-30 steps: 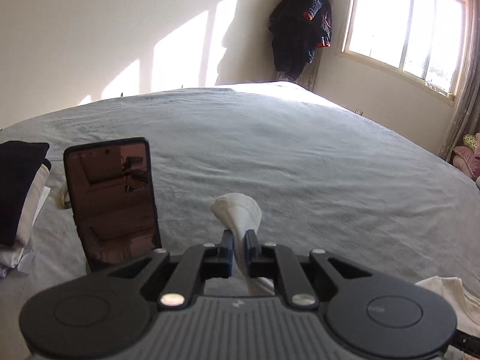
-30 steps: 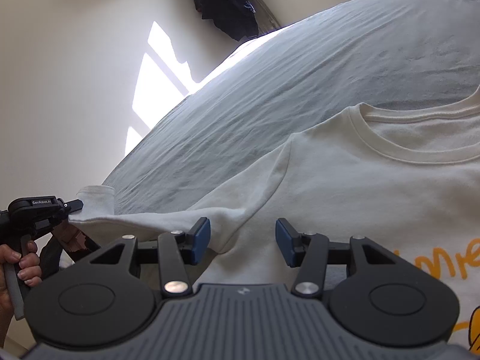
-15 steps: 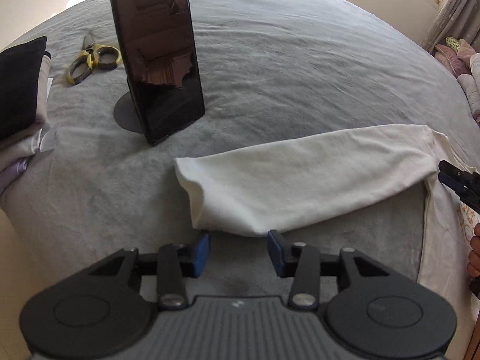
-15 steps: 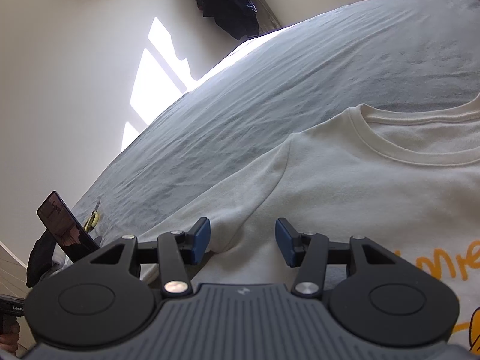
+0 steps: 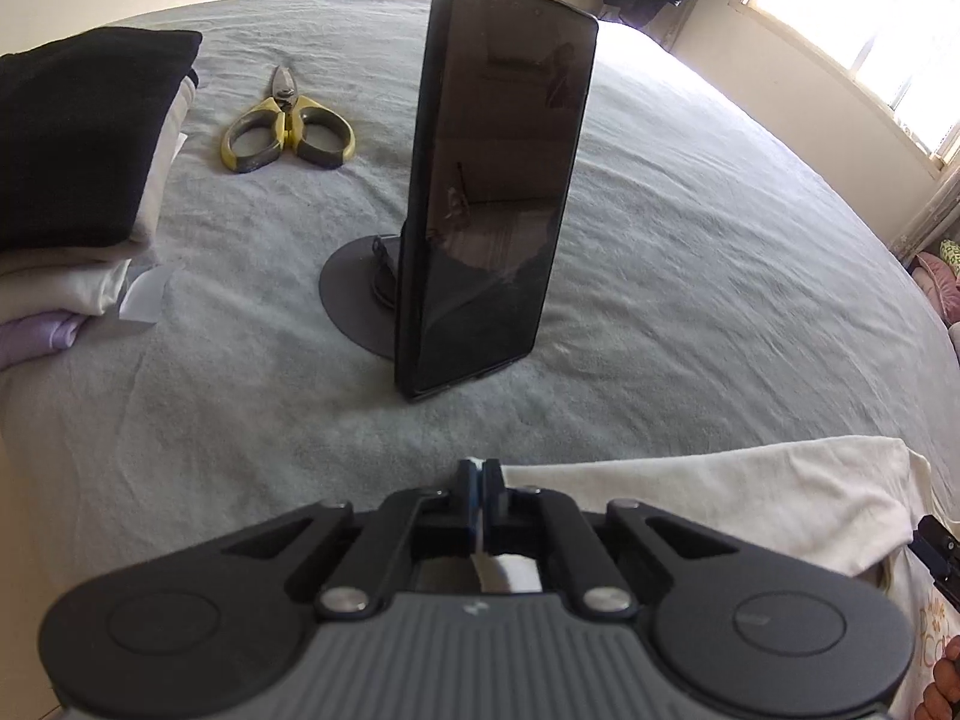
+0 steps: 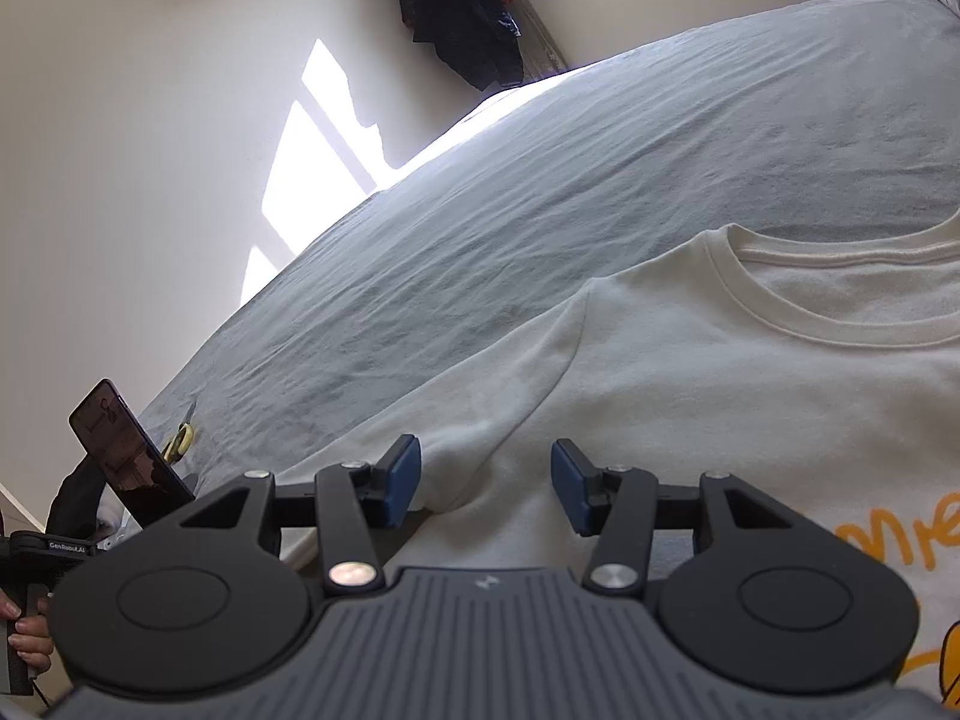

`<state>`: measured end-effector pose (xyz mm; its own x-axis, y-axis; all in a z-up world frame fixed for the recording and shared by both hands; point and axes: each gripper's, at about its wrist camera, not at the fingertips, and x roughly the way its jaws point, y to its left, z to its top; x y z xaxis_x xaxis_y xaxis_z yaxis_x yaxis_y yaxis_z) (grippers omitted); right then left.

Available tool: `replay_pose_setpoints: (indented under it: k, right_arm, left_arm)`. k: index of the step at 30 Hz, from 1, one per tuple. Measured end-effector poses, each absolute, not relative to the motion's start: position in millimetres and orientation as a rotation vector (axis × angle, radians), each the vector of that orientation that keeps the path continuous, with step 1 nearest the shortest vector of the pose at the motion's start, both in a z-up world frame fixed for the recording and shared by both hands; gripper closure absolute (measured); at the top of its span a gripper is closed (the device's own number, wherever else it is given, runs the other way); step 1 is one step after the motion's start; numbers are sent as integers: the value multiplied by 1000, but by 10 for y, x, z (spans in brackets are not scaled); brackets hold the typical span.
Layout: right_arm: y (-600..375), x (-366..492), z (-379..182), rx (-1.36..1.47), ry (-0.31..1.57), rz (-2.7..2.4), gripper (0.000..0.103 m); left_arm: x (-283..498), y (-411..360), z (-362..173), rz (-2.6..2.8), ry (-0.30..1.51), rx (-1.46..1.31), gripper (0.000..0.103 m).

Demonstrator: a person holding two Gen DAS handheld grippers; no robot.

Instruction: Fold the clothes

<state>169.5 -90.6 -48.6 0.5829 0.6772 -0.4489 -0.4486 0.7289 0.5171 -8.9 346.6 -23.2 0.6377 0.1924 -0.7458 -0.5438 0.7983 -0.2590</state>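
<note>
Cream cotton sweatshirt (image 6: 750, 396) lay flat on the wrinkled grey bedsheet (image 5: 690, 252). The left gripper (image 5: 479, 483) had pinched its sleeve cuff (image 5: 504, 576); the right gripper (image 6: 485, 483) hovered, jaws apart, above the shoulder. Swinging the soft sleeve carelessly could topple the glossy black phone (image 5: 498, 192) propped just beyond it.
</note>
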Motion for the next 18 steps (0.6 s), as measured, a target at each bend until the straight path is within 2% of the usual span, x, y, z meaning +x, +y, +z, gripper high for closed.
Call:
replay_pose_setpoints:
  k: [5, 8, 10, 14, 18]
  right_arm:
    - [-797, 1610, -380, 305, 602, 656, 51]
    - [-553, 1565, -358, 228, 613, 672, 61]
    - [-341, 1529, -360, 157, 622, 688, 63]
    - [158, 1516, -463, 43, 660, 659, 63]
    - [690, 1362, -491, -251, 581, 544, 63]
  left_arm:
    - [-93, 3262, 102, 444, 571, -327, 102]
    - [-65, 3168, 317, 425, 484, -236, 102]
    - [-42, 3115, 451, 414, 435, -179, 102]
    - [55, 3080, 529, 429, 463, -123, 102]
    - [209, 3015, 331, 484, 564, -25, 102]
